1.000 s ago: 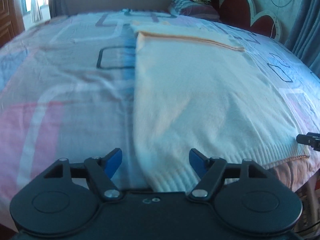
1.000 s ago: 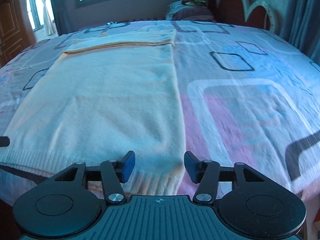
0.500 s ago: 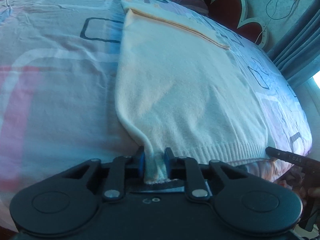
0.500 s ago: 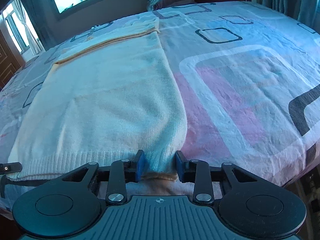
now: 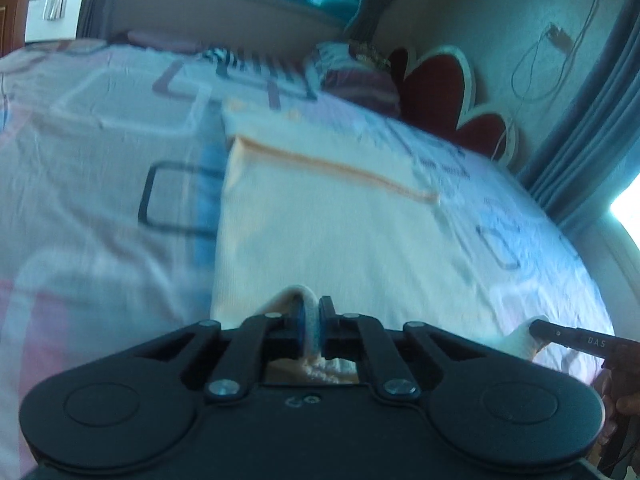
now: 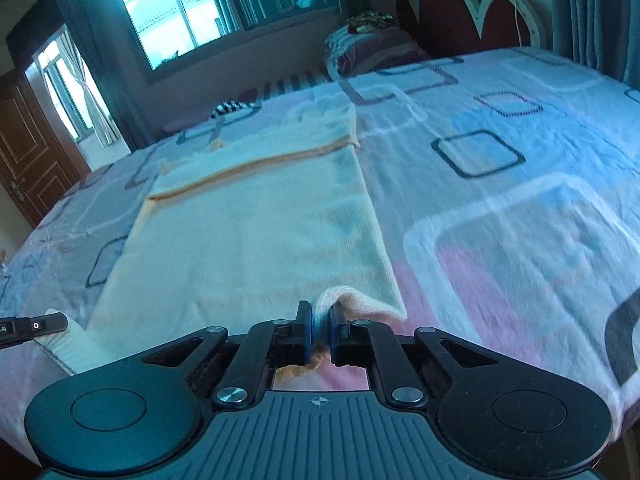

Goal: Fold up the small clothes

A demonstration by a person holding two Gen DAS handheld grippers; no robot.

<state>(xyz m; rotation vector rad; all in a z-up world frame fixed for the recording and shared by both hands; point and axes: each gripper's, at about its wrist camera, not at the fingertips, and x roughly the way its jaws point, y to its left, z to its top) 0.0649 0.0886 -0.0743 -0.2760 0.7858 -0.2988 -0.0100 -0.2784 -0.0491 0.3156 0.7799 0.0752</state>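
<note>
Both tongs now pinch lifted sweater hem corners.

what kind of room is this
Most likely a bedroom in a home: a wide bed with a patterned sheet, a scalloped red headboard with a pillow by it, and a curtained window.

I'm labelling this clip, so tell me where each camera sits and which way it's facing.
Left wrist: on the left gripper, looking along its fingers across the bed toward the headboard; the right gripper's tip and a hand show at right.
Right wrist: on the right gripper, facing the window; the left gripper's tip shows at left.
Shared: the cream sweater, each gripper pinching a hem corner.
</note>
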